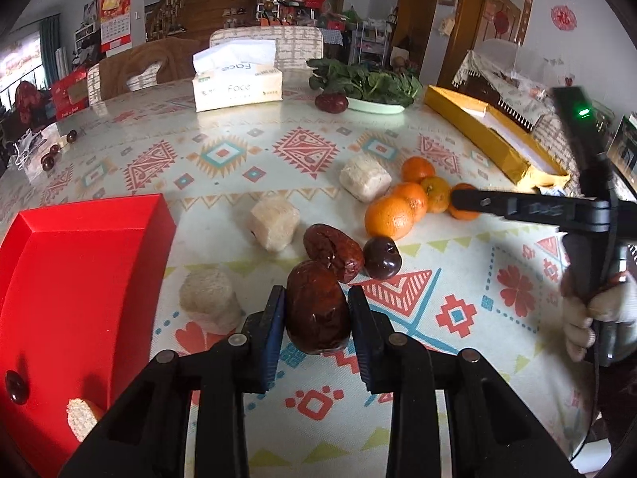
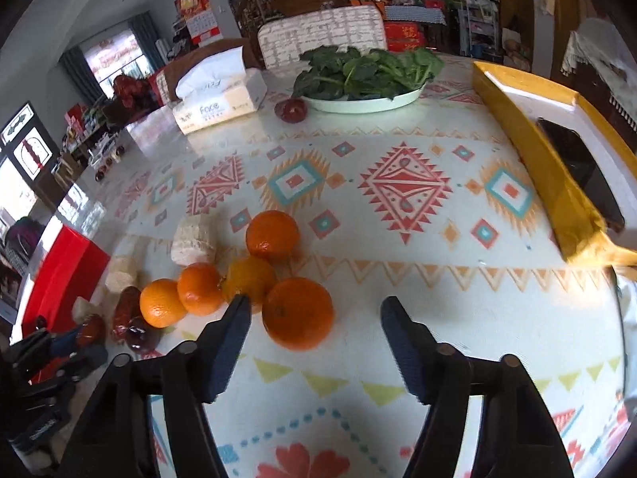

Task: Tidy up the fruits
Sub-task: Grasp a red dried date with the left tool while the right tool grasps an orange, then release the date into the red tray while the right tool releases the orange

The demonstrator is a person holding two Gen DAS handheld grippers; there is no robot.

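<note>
Large wrinkled dark-red jujube (image 1: 316,310) pinched between blue pads of left gripper (image 1: 316,314), at tabletop level beside red cardboard tray (image 1: 91,263). Second wrinkled jujube (image 1: 332,251) and glossy dark plum (image 1: 383,257) lie just beyond. Risk: leathery oval skin could slip or twist out during carry to tray. Right gripper (image 2: 314,318) spread wide, empty, near dimpled round oranges (image 2: 296,312). Pale fibrous blocks (image 1: 274,223) scattered on glossy patterned tablecloth (image 1: 458,279).
</note>
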